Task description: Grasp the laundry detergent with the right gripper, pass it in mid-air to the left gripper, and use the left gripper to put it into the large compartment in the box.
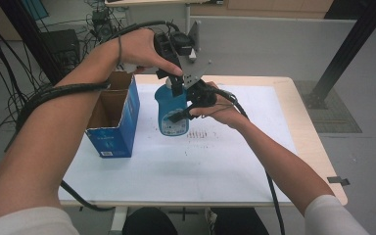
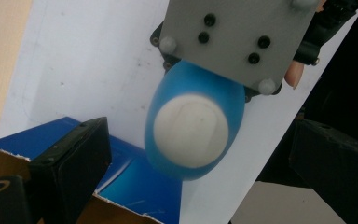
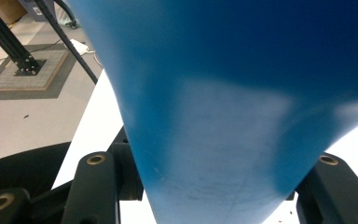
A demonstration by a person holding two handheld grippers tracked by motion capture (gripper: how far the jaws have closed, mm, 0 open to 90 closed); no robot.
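Note:
A blue bottle (image 1: pixel 172 113) with a white cap (image 2: pixel 191 131) stands upright just above or on the white table sheet (image 1: pixel 215 156); I cannot tell which. My right gripper (image 1: pixel 190 106) is shut on its body from the right side. In the right gripper view the blue bottle (image 3: pixel 223 116) sits wedged between both jaws of my right gripper (image 3: pixel 214 191). My left gripper (image 1: pixel 175 84) hovers directly over the cap. In the left gripper view, my left gripper (image 2: pixel 200 156) has its jaws wide apart on either side of the cap, not touching it.
An open blue cardboard box (image 1: pixel 113 117) stands left of the bottle, its mouth facing up, also seen as the blue box (image 2: pixel 135 186). The right gripper's grey plate (image 2: pixel 235 37) lies close under the left gripper. Cables trail off the table's left and front edges.

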